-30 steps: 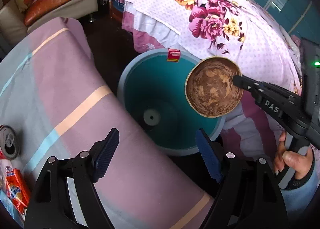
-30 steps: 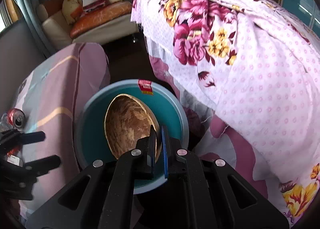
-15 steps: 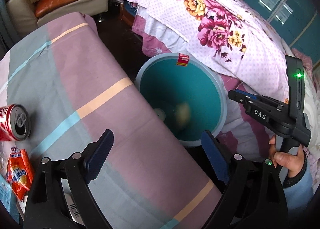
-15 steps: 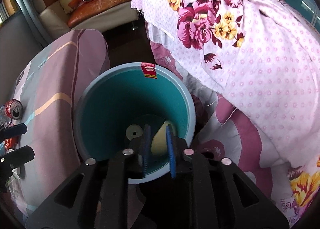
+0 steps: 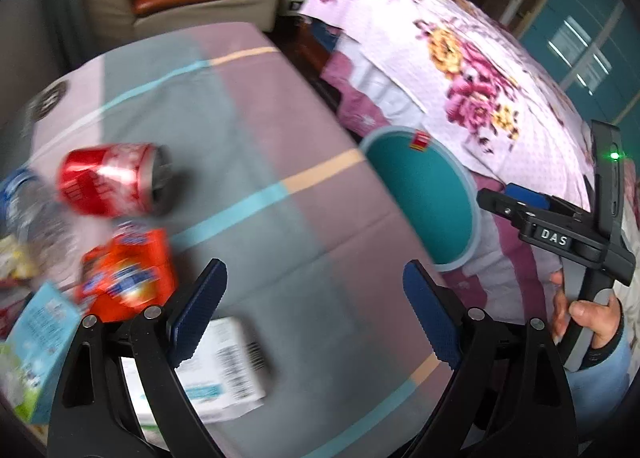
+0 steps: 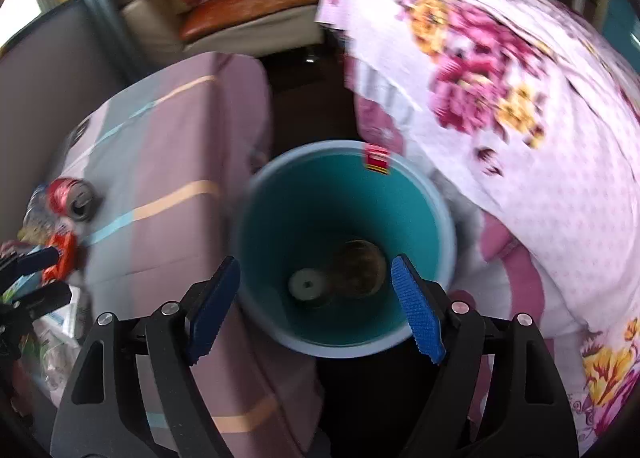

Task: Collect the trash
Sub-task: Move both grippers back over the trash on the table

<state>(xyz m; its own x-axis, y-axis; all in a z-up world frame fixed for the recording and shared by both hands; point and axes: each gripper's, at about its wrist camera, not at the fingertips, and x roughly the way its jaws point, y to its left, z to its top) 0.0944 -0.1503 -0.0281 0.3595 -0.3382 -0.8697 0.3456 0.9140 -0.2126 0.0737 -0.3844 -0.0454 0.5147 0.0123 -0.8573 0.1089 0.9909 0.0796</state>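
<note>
Brown bowl [image 6: 358, 268] below right tongs [image 6: 316, 304]

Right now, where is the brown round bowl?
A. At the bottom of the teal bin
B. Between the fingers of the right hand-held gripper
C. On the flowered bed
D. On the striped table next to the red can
A: the right wrist view shows the bowl lying inside the bin, below the open right hand-held gripper.

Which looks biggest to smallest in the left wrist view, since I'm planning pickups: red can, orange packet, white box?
1. white box, partly hidden by the gripper finger
2. and 3. red can and orange packet look alike.
The box lies nearest the camera, so the ranking is unsure.
</note>
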